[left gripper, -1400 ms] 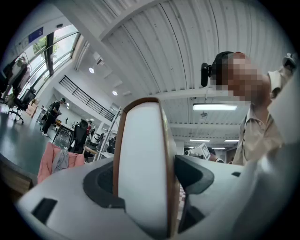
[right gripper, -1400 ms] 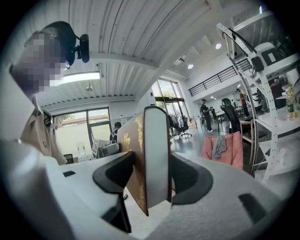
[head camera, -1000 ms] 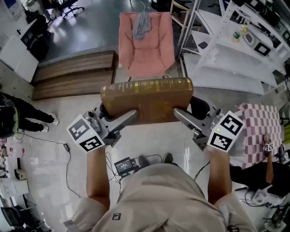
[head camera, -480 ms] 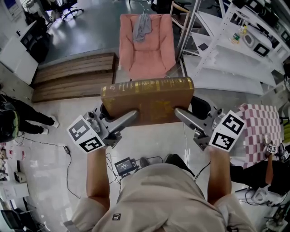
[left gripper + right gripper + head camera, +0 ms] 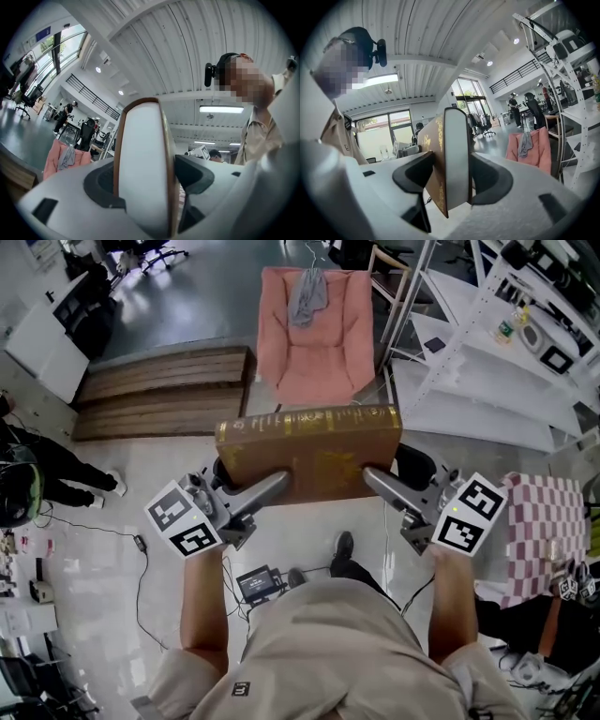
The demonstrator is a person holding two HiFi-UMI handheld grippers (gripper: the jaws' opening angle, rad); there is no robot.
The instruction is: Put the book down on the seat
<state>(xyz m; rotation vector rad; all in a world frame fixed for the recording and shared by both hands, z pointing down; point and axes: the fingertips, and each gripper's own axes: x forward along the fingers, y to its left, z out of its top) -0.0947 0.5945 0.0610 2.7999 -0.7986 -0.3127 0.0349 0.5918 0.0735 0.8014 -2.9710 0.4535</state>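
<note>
Workshop floor underfoot: my left tool (image 5: 272, 486) and right tool (image 5: 373, 480) are clamped on the book (image 5: 307, 448), and it's well short of the armchair (image 5: 317, 357), so nothing's down yet.

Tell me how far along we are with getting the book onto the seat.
Done: the book is lifted, clamped at one end by the left claw and at the other by the right claw. In hand: it is held level over the floor, short of the pink armchair. Left: reach the chair, lower the book onto its seat, open both claws.
</note>
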